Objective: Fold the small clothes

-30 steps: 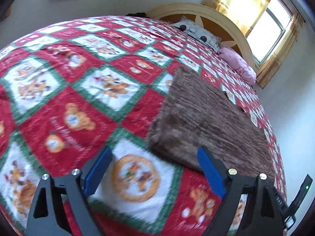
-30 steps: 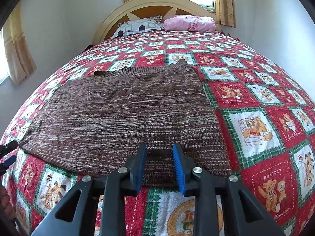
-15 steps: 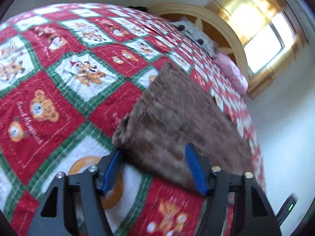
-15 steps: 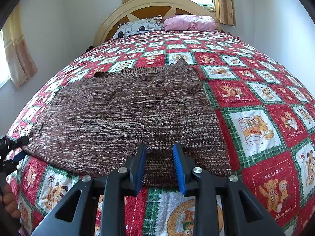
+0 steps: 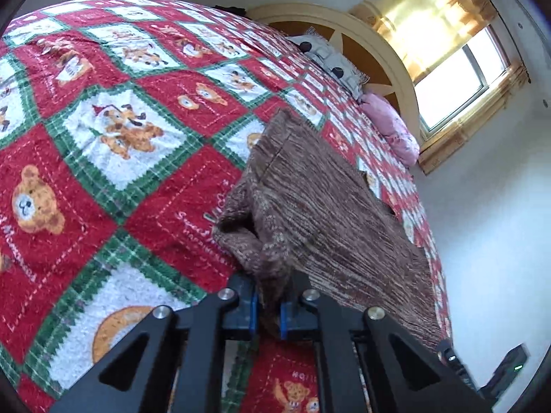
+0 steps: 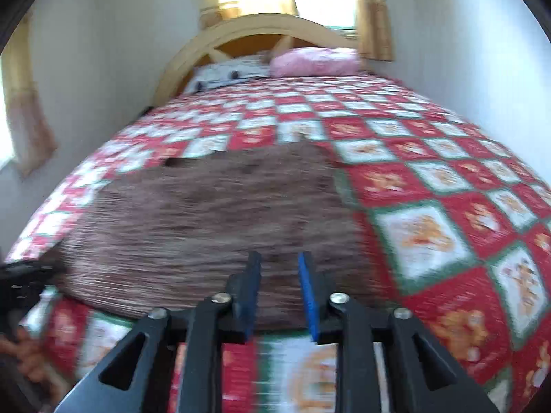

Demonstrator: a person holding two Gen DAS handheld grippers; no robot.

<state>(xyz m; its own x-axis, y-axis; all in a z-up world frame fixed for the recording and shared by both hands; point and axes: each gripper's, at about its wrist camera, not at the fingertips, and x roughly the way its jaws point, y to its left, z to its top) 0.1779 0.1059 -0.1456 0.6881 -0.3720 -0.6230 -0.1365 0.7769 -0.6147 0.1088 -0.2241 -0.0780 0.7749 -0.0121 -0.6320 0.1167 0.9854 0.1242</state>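
A brown knitted garment (image 5: 320, 206) lies spread on the bed's red, white and green bear quilt (image 5: 113, 158). My left gripper (image 5: 268, 304) is shut on the garment's near left corner, and the cloth bunches up just in front of the jaws. In the right wrist view the same garment (image 6: 206, 213) lies flat ahead. My right gripper (image 6: 279, 268) is open with a narrow gap, its blue pads over the garment's near edge. The left gripper (image 6: 24, 275) shows at the far left edge there.
A wooden arched headboard (image 6: 261, 31) stands at the far end with a patterned pillow (image 6: 224, 74) and a pink pillow (image 6: 315, 62). Curtained windows are behind it and on the left. White walls run close along both sides of the bed.
My left gripper moved forward onto the garment's corner and closed on it, bunching the cloth. My right gripper moved forward over the near edge; its view is now blurred.
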